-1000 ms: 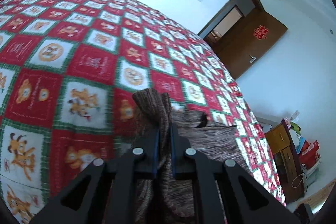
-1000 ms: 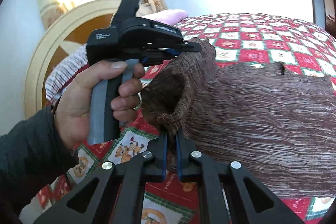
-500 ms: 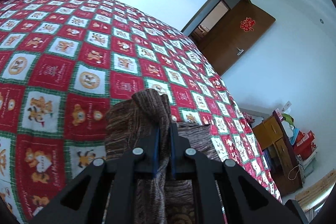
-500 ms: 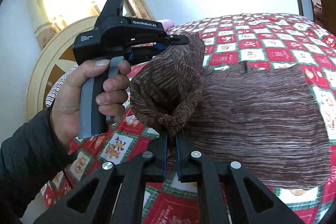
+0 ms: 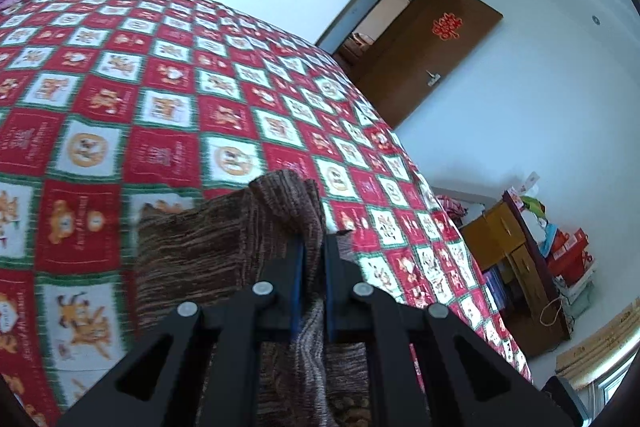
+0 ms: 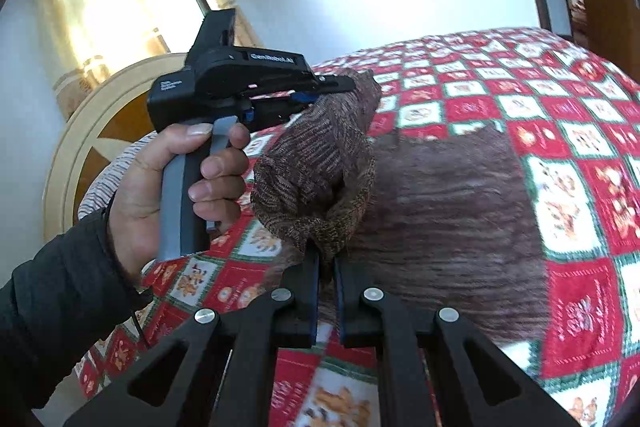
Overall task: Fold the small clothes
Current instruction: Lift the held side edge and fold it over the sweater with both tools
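Bedroom, bed with red patchwork quilt: brown knit garment lies near the quilt's near edge, one end lifted. Left tongs and right tongs each pinch a corner of that end. Judgement: carry both corners level and together so the fold's edges align.

Brown garment: coarse ribbed knit, matt, fuzzy, mottled threads. Bedspread: soft woven cloth, matt, red-white-green checks. Left gripper: matt black plastic body, smooth grey plastic handle. Right gripper: matt black plastic fingers, blue pads, shiny metal rivets. Door upper right: smooth dark wood, slight sheen. Sleeve lower left: dark matt cloth.
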{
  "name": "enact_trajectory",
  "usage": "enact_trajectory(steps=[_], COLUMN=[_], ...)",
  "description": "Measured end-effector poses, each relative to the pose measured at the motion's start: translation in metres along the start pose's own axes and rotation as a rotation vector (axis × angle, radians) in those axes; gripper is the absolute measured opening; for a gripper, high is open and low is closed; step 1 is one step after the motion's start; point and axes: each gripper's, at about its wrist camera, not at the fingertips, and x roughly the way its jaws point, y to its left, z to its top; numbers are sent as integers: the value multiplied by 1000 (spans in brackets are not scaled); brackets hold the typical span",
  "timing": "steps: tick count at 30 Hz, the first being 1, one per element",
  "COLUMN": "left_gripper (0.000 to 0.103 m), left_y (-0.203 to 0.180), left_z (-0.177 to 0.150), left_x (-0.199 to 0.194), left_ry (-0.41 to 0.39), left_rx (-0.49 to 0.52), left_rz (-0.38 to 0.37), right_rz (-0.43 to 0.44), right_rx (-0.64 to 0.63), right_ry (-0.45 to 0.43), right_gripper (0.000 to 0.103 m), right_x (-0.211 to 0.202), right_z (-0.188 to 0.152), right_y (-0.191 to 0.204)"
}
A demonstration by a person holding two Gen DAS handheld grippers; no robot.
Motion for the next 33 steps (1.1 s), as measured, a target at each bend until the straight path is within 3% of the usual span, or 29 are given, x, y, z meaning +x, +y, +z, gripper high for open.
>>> enact_trajectory(steps=[20,25,30,33], left_gripper=[9,9,9,12], left_y=[-61,-75,-74,-76], left_z=[-19,-29,-35,-38], left_x=[77,98,116,124], left_ry=[113,142,164,175], left_rx=[108,165,160,169], left_rz=[7,38,53,103], right_rz=[-62,-56,-55,-61], right_rx=[168,233,296,333], right_ry=[12,31,61,85], right_gripper=[4,4,4,4], right_x=[-37,-35,-29,-24], right_z=[-29,-38,-46,-52], right_y=[-81,-98,-114,-125])
